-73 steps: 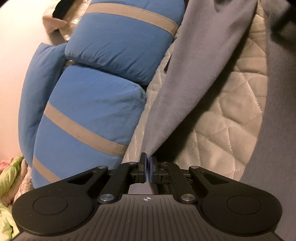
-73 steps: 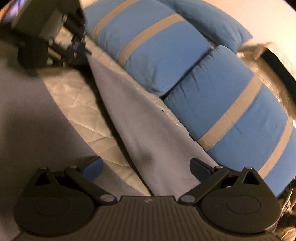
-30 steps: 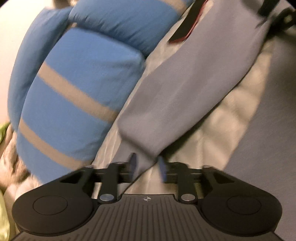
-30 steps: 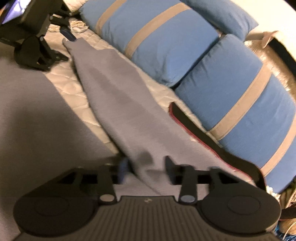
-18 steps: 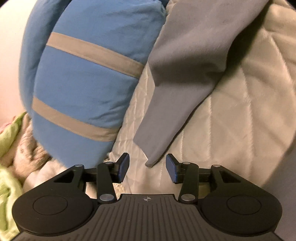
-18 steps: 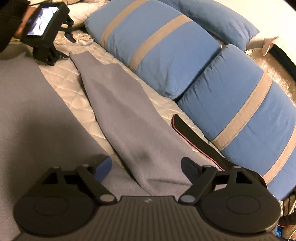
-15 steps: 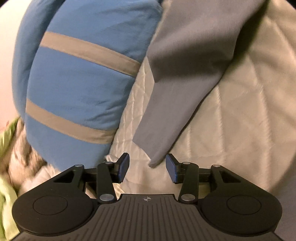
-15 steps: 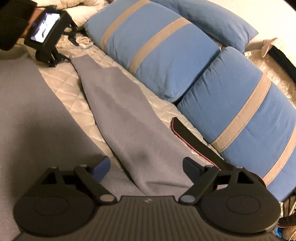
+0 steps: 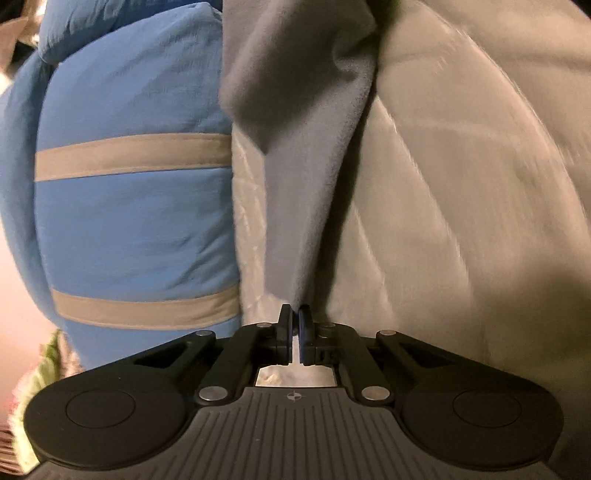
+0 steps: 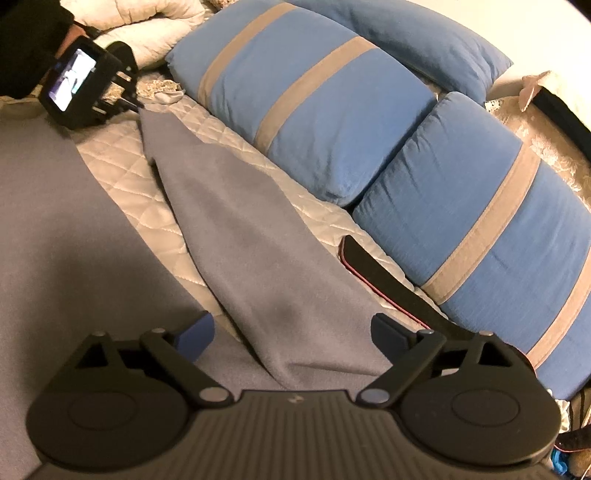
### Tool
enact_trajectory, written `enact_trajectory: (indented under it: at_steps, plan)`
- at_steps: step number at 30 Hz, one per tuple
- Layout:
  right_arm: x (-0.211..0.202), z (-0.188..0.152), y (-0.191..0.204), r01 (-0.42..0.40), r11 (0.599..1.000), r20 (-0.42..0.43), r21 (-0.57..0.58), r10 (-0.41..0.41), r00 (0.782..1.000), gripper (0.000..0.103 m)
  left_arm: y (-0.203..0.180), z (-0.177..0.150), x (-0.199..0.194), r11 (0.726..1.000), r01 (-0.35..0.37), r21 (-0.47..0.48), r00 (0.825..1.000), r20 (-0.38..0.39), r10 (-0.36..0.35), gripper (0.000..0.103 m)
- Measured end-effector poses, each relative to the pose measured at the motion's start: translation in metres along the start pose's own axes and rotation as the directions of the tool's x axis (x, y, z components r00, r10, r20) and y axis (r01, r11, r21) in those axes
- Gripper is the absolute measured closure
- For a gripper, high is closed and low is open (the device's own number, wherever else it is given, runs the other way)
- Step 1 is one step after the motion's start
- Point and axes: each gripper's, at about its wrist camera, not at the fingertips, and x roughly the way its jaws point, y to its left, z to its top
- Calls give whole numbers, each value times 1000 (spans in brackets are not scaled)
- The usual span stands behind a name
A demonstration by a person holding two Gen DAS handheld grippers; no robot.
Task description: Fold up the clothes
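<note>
Grey sleeve (image 10: 236, 236) | laid on quilted bedspread (image 10: 122, 166) beside blue pillows (image 10: 306, 110) | long axis run from right gripper (image 10: 291, 332), held wide over wider end, to left gripper (image 9: 294, 321), clamped on cuff tip

Setting is a bed covered by a cream quilt (image 10: 122, 166) stitched in a diamond pattern. Two blue pillows (image 10: 306, 96) with tan stripes lie end to end along its far edge, a plain blue pillow (image 10: 417, 40) behind them. A pale wall (image 10: 535, 33) stands behind the pillows. White bedding (image 10: 144, 26) is bunched at the far left end. Green fabric (image 9: 40, 373) shows at the lower left of the left wrist view. Lighting is warm and dim.
</note>
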Motion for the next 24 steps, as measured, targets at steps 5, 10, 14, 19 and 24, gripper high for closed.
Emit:
enact_trajectory:
  at_steps: [5,10,14,19,24]
  plan:
    - [0,0,1,-5,1000,2,0,5,1000,5,-3,-29,-13,1000,-15,15,1000,-21,15,100]
    - [2,-1,1,-5,1000,-8,-4,5,1000,5,-4,-44,-25,1000,2,20,1000,-20,-2,100]
    - [3,-2,3,0,1000,-10,-15,-1,1000,2,-7,-37,-21,999,33,-4,998,-54,-33,99]
    - [1,-1,3,2,1000,-2,-16,-2,1000,0,2,-37,-9,999,22,-50,985,-169,-30,94]
    - [-3,0,3,3,1000,14,-18,-2,1000,0,24,-51,-16,981,43,-187,984,-163,-75,48]
